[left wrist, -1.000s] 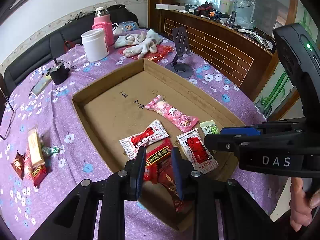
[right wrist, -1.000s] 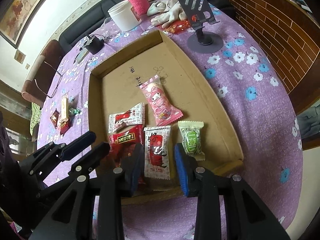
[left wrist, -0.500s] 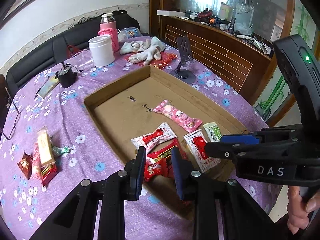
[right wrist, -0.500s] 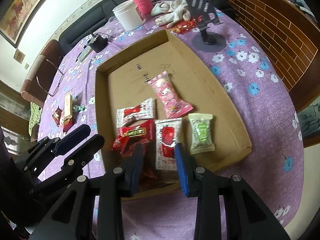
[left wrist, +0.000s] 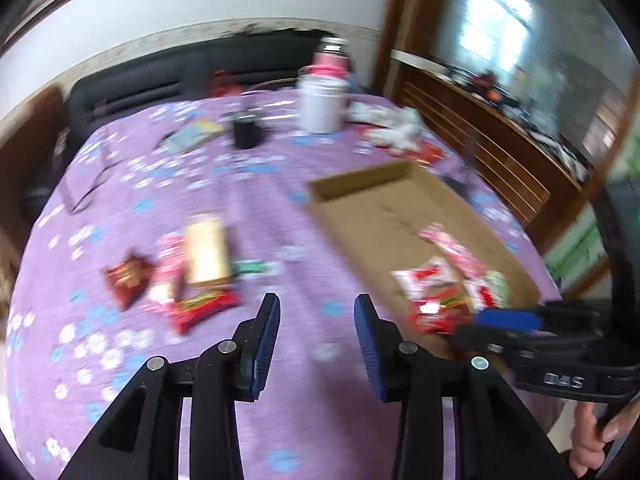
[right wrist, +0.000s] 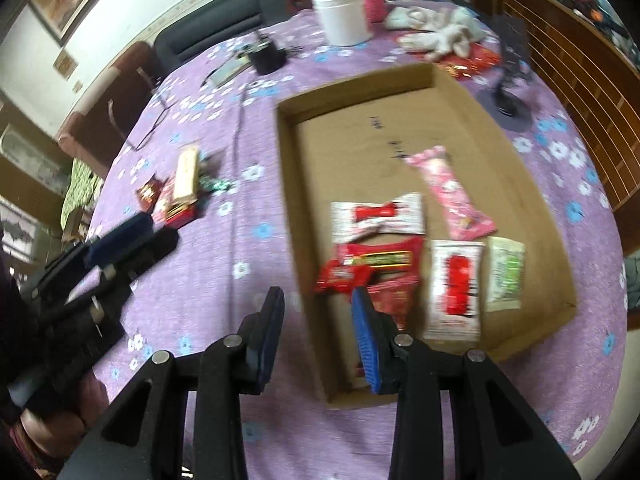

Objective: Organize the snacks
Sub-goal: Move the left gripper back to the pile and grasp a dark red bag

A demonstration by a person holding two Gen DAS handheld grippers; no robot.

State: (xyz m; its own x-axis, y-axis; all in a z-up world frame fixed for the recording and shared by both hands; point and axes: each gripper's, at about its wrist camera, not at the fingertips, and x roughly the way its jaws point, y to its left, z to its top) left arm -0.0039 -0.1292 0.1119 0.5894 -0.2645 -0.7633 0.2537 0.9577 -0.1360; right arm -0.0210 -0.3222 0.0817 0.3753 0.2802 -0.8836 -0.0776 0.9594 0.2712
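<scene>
- Left gripper (left wrist: 316, 322) empty, jaws opening above bare purple tablecloth (left wrist: 260, 200); likely readied for the next pickup.
- Loose snacks (left wrist: 192, 268) ahead and left of its fingertips: tan bar, red packets, small green sweet; blurred, so wrappers hard to tell apart.
- Right gripper (right wrist: 316, 320) also empty, jaws parting slightly, held over near left wall of cardboard box (right wrist: 288, 184).
- Sorted packets (right wrist: 420, 248) just beyond its tips, flat on box floor: pink, white-red, red, green.
</scene>
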